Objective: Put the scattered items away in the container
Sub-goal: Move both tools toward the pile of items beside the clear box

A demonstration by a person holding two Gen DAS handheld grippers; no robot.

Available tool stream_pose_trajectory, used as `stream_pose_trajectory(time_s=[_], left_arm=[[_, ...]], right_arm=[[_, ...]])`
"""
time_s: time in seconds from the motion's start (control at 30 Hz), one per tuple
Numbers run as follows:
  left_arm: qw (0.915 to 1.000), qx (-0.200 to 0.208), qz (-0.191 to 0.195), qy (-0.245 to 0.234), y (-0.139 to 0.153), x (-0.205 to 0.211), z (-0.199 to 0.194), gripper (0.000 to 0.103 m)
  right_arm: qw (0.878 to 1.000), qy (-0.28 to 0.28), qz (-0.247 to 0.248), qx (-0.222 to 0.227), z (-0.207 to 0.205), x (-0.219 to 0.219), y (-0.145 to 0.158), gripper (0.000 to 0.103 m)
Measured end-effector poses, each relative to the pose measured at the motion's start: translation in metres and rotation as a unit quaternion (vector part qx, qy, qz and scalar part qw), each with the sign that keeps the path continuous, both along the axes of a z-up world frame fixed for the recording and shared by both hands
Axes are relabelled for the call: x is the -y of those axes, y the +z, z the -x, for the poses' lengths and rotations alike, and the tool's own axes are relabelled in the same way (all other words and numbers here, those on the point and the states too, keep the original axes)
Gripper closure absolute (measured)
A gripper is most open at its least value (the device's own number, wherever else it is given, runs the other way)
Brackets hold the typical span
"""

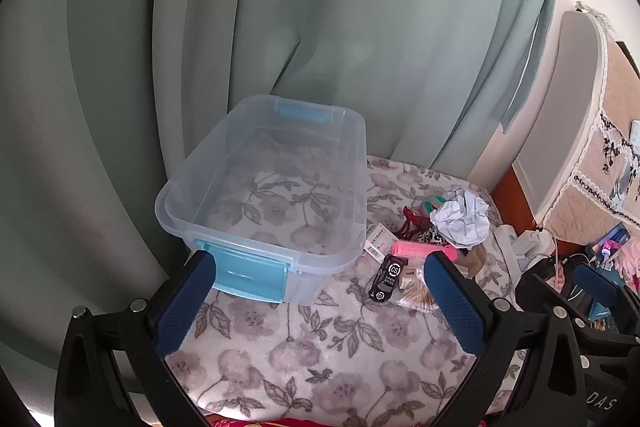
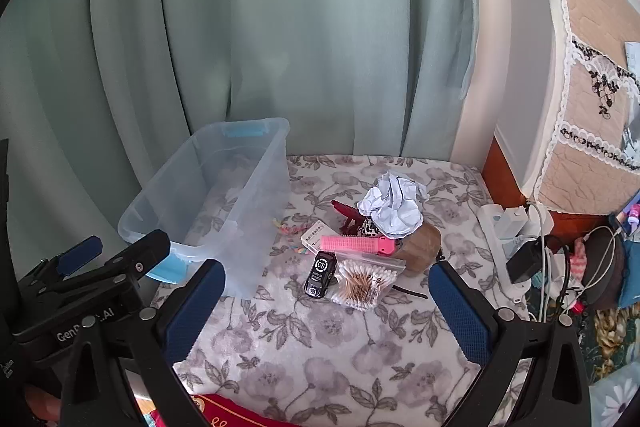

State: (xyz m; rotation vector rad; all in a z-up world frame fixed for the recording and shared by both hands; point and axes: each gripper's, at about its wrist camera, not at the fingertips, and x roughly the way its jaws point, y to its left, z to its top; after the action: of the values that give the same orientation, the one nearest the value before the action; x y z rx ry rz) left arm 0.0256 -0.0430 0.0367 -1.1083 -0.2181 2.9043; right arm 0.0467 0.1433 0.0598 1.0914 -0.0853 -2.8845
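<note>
A clear plastic bin with blue latches stands empty on the floral blanket; it also shows in the right wrist view. Right of it lies a pile: crumpled white paper, a pink comb, a black toy car, a bag of cotton swabs, a small white box, a brown roll and a dark red clip. My left gripper is open and empty, near the bin's front. My right gripper is open and empty, just short of the pile.
A green curtain hangs behind the blanket. A white power strip with chargers and cables lies at the right edge. A padded headboard stands at the right. Red cloth lies at the near edge.
</note>
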Motion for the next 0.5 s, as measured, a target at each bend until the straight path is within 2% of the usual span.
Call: stream_pose_trajectory(time_s=[0.1, 0.17, 0.37, 0.5], left_arm=[[1.0000, 0.002, 0.000, -0.003, -0.001, -0.005, 0.000, 0.000], [1.0000, 0.005, -0.002, -0.007, -0.003, -0.010, 0.002, 0.000], [0.9992, 0.007, 0.001, -0.039, -0.014, -0.041, 0.014, 0.000], [0.9965, 0.036, -0.010, -0.074, -0.028, -0.065, 0.030, 0.000]], right_arm=[[1.000, -0.001, 0.002, -0.005, -0.008, -0.005, 0.005, 0.000], [1.000, -0.008, 0.010, -0.001, 0.005, -0.008, -0.007, 0.000], [1.000, -0.026, 0.017, 0.005, 0.007, -0.035, -0.021, 0.000], [0.999, -0.032, 0.033, 0.014, 0.014, -0.063, -0.037, 0.000]])
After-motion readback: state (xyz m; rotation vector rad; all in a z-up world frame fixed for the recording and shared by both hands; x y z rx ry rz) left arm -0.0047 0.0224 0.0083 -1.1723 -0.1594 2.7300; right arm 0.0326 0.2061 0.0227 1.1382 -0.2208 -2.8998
